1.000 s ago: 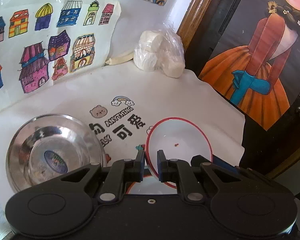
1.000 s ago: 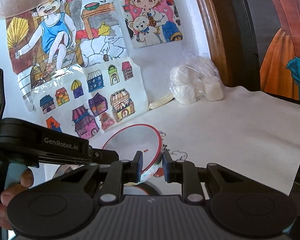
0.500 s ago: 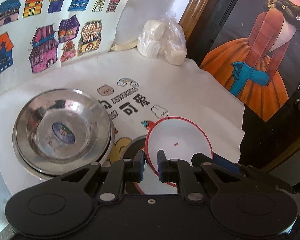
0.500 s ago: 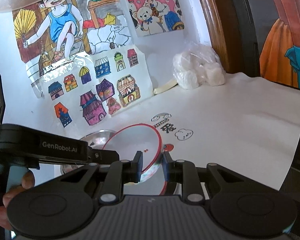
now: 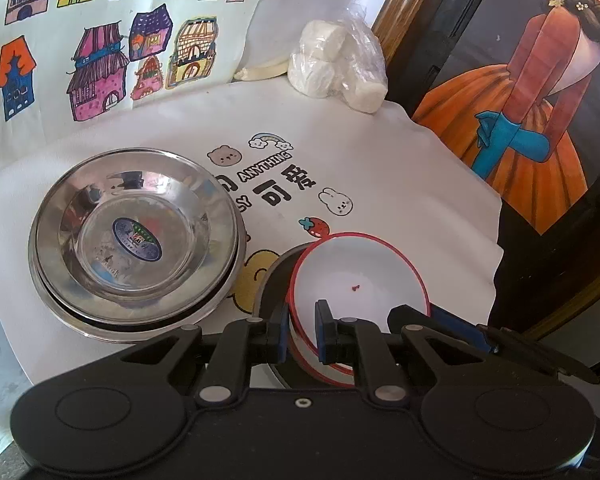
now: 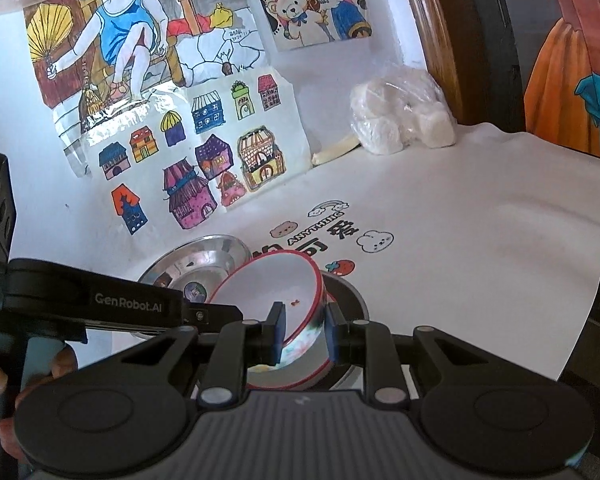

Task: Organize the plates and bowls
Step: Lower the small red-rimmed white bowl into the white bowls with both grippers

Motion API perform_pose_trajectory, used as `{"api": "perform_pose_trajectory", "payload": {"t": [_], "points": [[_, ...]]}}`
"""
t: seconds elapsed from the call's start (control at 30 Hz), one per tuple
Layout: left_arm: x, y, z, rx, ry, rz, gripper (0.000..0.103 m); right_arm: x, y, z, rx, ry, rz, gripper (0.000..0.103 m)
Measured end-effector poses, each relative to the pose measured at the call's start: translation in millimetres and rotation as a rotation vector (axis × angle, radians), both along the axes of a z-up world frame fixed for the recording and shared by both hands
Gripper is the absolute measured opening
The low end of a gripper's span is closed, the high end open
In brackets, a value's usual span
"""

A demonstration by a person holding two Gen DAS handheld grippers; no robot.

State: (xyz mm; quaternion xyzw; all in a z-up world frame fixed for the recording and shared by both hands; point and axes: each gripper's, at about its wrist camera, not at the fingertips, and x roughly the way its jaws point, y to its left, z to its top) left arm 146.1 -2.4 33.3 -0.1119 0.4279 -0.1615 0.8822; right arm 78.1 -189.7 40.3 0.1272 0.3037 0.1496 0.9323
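Note:
A white bowl with a red rim (image 5: 360,276) is gripped from both sides. My left gripper (image 5: 303,332) is shut on its near rim. My right gripper (image 6: 305,332) is shut on its wall, and its blue pad (image 5: 440,314) shows at the bowl's right in the left wrist view. In the right wrist view the bowl (image 6: 268,284) is tilted over a grey plate (image 6: 350,294) on the cloth. The plate's edge (image 5: 270,280) peeks out to the bowl's left. A stack of steel plates (image 5: 136,240) lies to the left, also in the right wrist view (image 6: 192,262).
A white printed cloth (image 5: 380,168) covers the table; its edge drops off at the right beside a dark door with a painted figure (image 5: 532,120). A plastic bag of white lumps (image 5: 336,68) sits in the back corner. Drawings hang on the wall (image 6: 188,172). A hand (image 6: 4,400) holds the left gripper's handle.
Both grippers have sunk toward the table with the bowl held between them. The steel plate stack and the grey plate under the bowl have come further into view.

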Motion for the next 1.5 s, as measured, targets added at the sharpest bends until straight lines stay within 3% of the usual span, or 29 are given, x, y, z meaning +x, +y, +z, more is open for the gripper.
{"api": "perform_pose_trajectory", "payload": {"t": [1.0,1.23,1.5], "points": [[4.3,-6.6,0.9,0.035,-0.028,-0.021,0.015,1.6,-5.1,-5.3,0.023,0.031,-0.012,0.024],[4.9,-3.2,0.4,0.009,-0.021,-0.012,0.017,-6.9,-4.4,0.8,0.018,0.007,0.015,0.034],[1.0,-4.1,5.8,0.003,-0.041,-0.013,0.021,-14.8,-7.7,6.0,0.025,-0.012,0.04,0.035]]}}
